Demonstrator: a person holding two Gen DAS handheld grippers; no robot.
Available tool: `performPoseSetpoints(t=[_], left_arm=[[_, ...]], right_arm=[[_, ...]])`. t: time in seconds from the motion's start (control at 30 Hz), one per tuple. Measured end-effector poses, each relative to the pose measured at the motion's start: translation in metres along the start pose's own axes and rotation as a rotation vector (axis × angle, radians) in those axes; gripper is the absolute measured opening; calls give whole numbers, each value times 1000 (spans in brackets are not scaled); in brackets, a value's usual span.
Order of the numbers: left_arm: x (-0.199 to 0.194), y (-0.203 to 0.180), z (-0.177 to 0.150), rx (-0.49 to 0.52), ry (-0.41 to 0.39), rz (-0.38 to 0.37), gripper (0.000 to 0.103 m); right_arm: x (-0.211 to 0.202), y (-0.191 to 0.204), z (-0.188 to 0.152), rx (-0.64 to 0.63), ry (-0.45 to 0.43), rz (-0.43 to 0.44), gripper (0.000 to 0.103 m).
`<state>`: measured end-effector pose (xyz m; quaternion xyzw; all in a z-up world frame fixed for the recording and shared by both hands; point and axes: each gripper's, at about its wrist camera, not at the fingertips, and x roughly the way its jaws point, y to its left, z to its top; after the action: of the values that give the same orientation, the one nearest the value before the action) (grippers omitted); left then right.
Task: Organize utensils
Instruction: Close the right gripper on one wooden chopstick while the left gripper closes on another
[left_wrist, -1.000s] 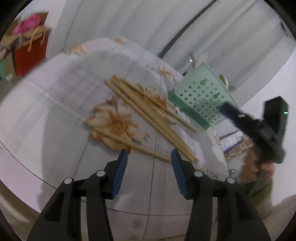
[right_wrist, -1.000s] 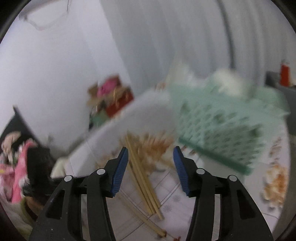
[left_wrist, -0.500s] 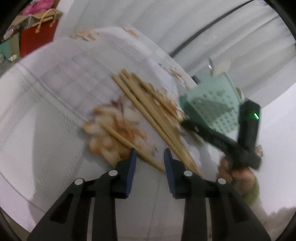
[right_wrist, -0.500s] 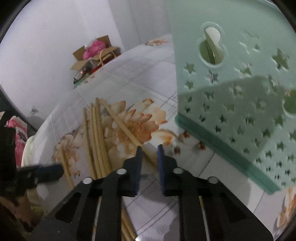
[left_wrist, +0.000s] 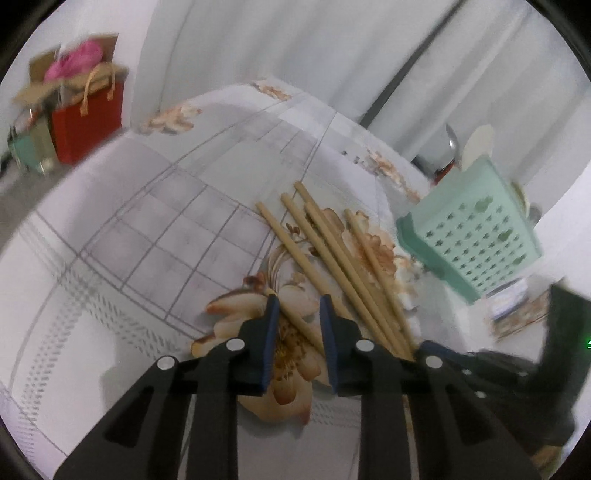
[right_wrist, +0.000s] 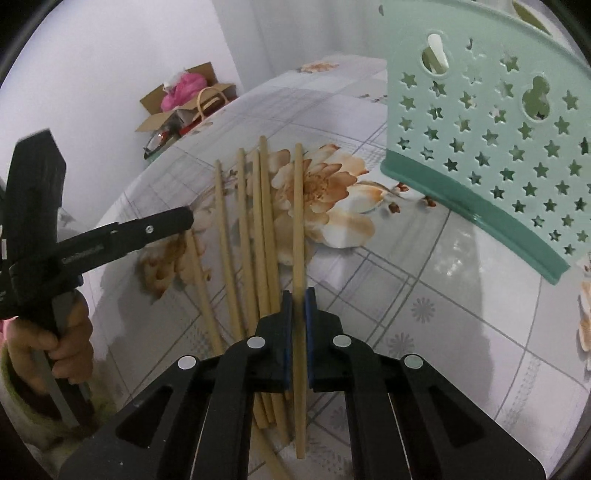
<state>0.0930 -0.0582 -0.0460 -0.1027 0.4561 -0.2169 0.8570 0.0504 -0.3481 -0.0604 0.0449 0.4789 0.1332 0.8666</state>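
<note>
Several pale wooden chopsticks (left_wrist: 332, 254) lie on the flowered tablecloth (left_wrist: 177, 221). One separate chopstick (left_wrist: 301, 326) lies slantwise between the blue pads of my left gripper (left_wrist: 298, 310). Its jaws are closing, with a gap still on both sides of the stick. My right gripper (right_wrist: 298, 295) is shut on the rightmost chopstick (right_wrist: 298, 206), which runs straight through its pads. A mint-green basket (right_wrist: 498, 147) with star holes stands to the right, holding a white spoon (left_wrist: 476, 142). The left gripper (right_wrist: 186, 218) also shows from the side in the right wrist view.
A person's hand (right_wrist: 55, 332) holds the left gripper's handle. Off the table's far edge stand a red gift bag (left_wrist: 86, 122) and a cardboard box (right_wrist: 184, 99). White curtains (left_wrist: 295, 44) hang behind the table.
Both grippers came down onto the chopsticks. The right jaws went from wide apart to closed on one chopstick. The left jaws narrowed around the separate chopstick.
</note>
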Motion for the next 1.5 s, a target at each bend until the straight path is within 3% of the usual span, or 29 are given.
performPoseSetpoints(t=[0.23, 0.4, 0.53, 0.7, 0.83, 1.0, 1.07, 1.27, 1.5], left_arm=[[7, -32, -10, 235, -44, 230, 22], [9, -32, -9, 296, -56, 271, 16], [8, -14, 0, 320, -52, 257, 12], [0, 13, 12, 216, -16, 135, 12], [-17, 22, 2, 133, 19, 75, 14], [-28, 12, -21, 117, 79, 33, 16], [-29, 5, -26, 127, 83, 42, 16], [-27, -14, -34, 244, 66, 175, 13], [-42, -7, -47, 214, 100, 157, 8]], right_arm=[[2, -4, 0, 7, -6, -9, 4], [6, 3, 1, 17, -16, -16, 4], [0, -5, -6, 39, -23, -16, 4], [-6, -12, -12, 51, -17, -10, 4], [-9, -13, -15, 40, -8, -9, 4], [-13, -13, -22, 17, 3, -9, 4], [-15, -12, -24, 15, 10, -11, 4], [-18, -10, -31, 14, 38, -18, 4], [-24, -10, -35, -24, 105, -9, 6]])
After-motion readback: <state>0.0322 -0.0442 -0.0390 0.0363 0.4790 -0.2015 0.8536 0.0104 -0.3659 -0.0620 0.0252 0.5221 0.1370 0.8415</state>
